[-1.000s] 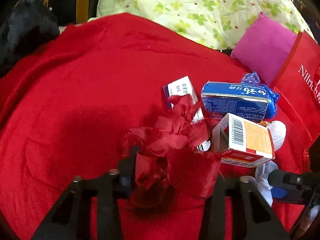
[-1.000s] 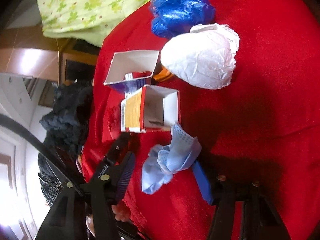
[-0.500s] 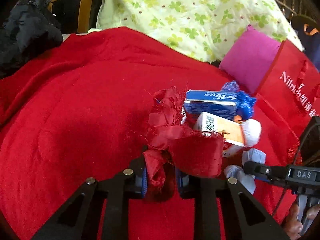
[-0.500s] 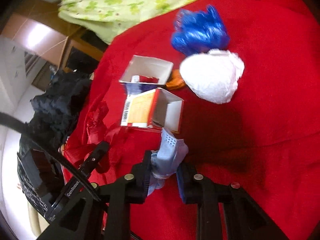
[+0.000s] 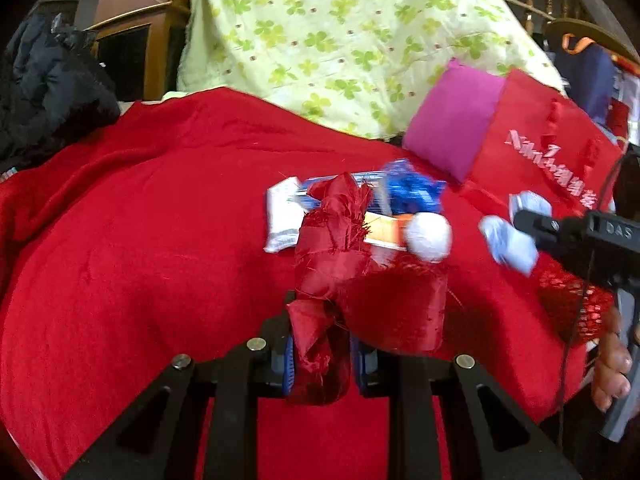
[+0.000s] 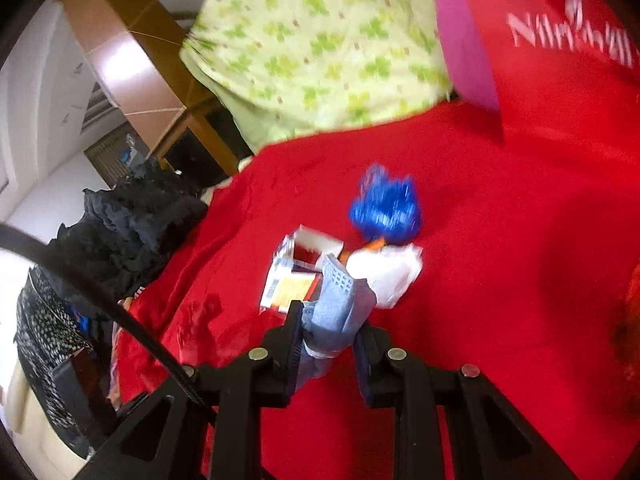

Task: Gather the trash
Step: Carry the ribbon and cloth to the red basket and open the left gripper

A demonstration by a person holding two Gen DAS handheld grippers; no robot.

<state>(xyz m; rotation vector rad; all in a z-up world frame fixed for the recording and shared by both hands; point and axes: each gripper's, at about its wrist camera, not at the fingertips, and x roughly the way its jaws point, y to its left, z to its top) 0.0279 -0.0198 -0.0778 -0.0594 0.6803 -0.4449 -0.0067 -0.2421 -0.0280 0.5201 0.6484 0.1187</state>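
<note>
My left gripper point(image 5: 320, 356) is shut on a crumpled red cloth scrap point(image 5: 340, 272), held up above the red blanket point(image 5: 132, 248). My right gripper point(image 6: 328, 344) is shut on a pale blue face mask point(image 6: 340, 312); in the left wrist view that mask point(image 5: 510, 240) hangs from the right gripper's tips at the right. On the blanket beyond lie a white paper ball point(image 5: 428, 236), a blue plastic wad point(image 6: 386, 210), an orange and white carton point(image 6: 290, 290), a blue carton point(image 5: 340, 188) and a white box point(image 5: 282, 214).
A red tote bag with white lettering point(image 5: 552, 152) and a magenta side panel point(image 5: 452, 120) stands at the right. A green clover-print quilt point(image 5: 340, 40) lies behind. Black clothing point(image 6: 132, 216) is heaped at the left. A hand point(image 5: 610, 364) holds the right gripper.
Both grippers closed on their pieces, the left on the red cloth, the right on the blue mask. Both then lifted them off the blanket, and the right wrist rolled upright.
</note>
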